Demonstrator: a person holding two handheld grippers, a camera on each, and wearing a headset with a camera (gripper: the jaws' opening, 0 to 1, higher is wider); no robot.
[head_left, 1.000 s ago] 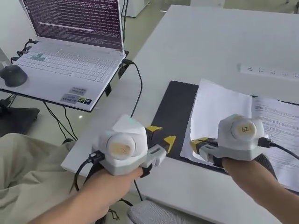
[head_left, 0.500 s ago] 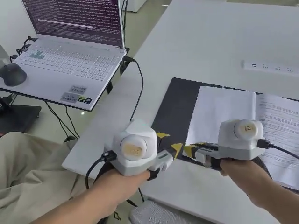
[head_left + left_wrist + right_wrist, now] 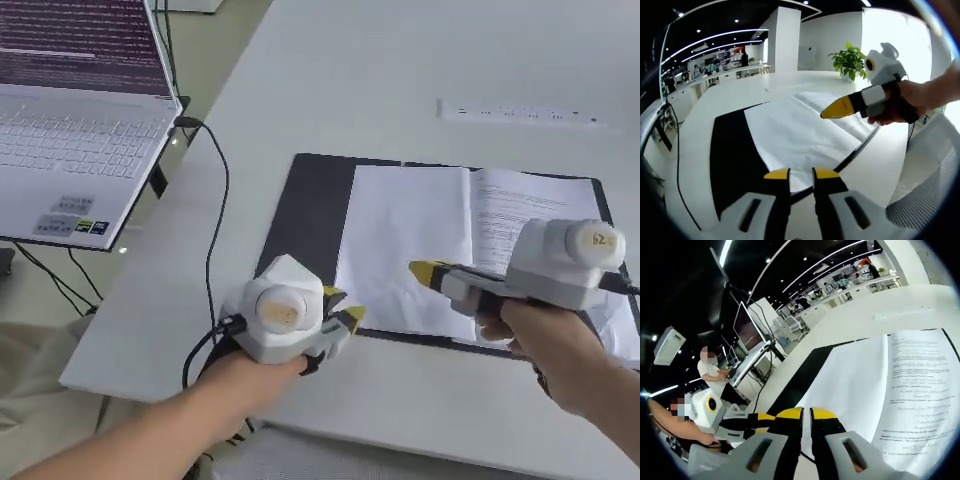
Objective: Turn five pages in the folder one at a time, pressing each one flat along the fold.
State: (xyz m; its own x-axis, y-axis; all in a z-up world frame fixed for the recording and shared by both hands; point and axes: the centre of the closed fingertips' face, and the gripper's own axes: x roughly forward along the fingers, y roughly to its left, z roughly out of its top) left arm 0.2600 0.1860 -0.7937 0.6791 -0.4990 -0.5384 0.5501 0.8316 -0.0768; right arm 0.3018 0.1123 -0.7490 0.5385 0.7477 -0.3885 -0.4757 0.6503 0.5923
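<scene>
Black covers of an open folder [image 3: 310, 210] lie flat on a white table [image 3: 400, 80], a blank page [image 3: 405, 245] showing on the left of the fold and a printed page [image 3: 520, 215] on the right, as a person readies two hand-held grippers at its near edge. The left gripper [image 3: 345, 305] hovers just off the near left corner of the folder with its yellow-tipped jaws parted by a narrow gap and nothing between them, placed, it appears, to steady the cover or receive a turned sheet. The right gripper [image 3: 425, 270] is held low over the near edge of the blank page, jaws all but closed on nothing, pointing left across the paper, a stance that suits sliding a tip along the fold or catching a page edge. No page is lifted, so a turn looks yet to begin. A round sticker on the right gripper carries a number that seems to read "62", though it is blurred; the print on the page is too small to read, as are the text lines on the screen of the laptop [image 3: 70, 150] standing off to the left. A white power strip [image 3: 520, 113] lies at the far side.
</scene>
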